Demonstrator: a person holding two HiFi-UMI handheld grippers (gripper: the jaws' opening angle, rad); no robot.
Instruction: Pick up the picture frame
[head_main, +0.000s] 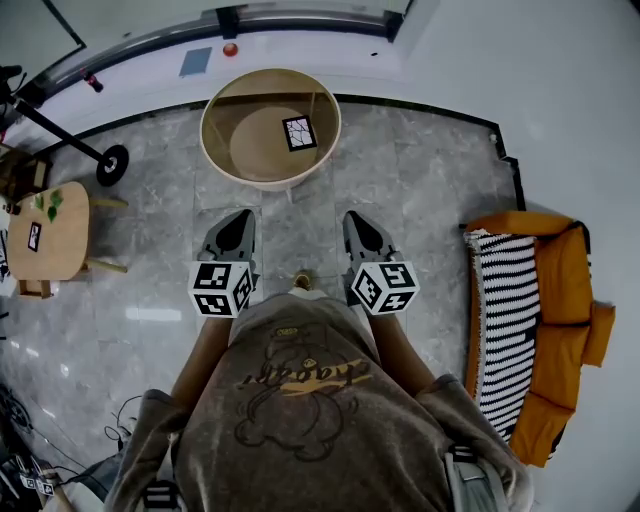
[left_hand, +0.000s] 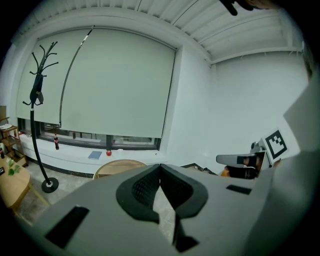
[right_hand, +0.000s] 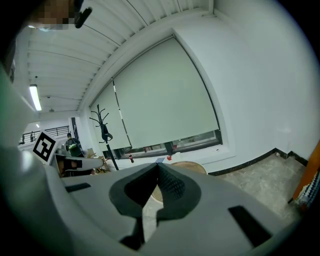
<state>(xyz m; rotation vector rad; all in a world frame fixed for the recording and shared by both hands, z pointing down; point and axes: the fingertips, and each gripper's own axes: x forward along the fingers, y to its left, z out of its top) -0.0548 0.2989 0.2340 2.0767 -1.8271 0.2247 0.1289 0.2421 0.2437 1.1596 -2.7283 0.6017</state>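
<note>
Two grippers are held out side by side in front of the person in the grey-brown sweatshirt (head_main: 300, 420), each carrying one cube with square black-and-white markers. The left gripper (head_main: 238, 220) has its two black ribbed pads (left_hand: 145, 187) brought together at the tips, with nothing between them. The right gripper (head_main: 358, 220) is the same: its pads (right_hand: 172, 186) are closed tip to tip on nothing.

Straight ahead at 12 o'clock stands one round pale wooden table with a raised rim (head_main: 268, 183). The single small picture frame with a black-and-white cracked pattern (head_main: 299, 132) lies flat on it, about 2 o'clock from the tabletop's centre, well apart from both grippers.

At 3 o'clock is one orange sofa (head_main: 565, 290) with one black-and-white striped blanket (head_main: 505, 320) draped over it. At 9 o'clock sits one small light wooden side table (head_main: 60, 245), and near it, toward 10 o'clock, one black coat stand (head_main: 112, 165). On the white window ledge beyond the round table lie one blue flat pad (head_main: 195, 61) and one red ball (head_main: 231, 48).
</note>
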